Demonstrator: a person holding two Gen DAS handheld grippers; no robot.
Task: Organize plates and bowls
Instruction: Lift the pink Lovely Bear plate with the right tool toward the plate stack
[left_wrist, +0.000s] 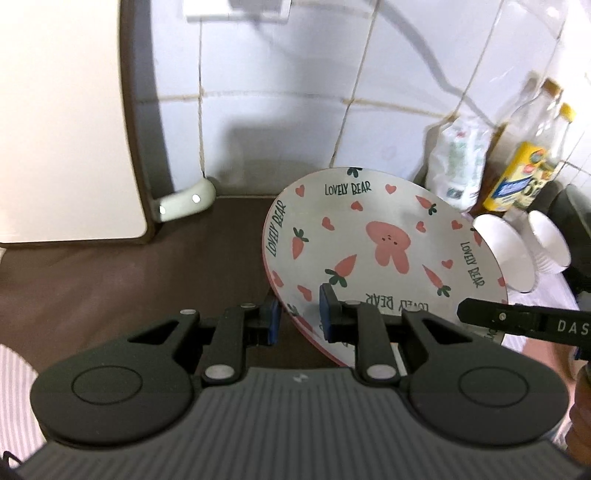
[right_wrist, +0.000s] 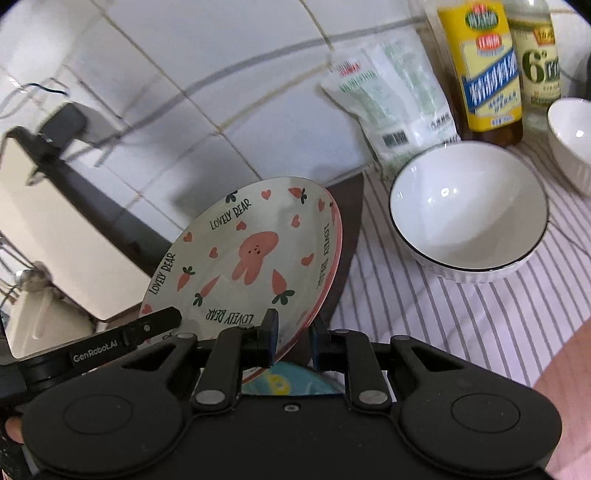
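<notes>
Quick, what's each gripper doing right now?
Left gripper: straddling the plate rim; whether it is clamped cannot be told.
Right gripper: same on the near rim.
</notes>
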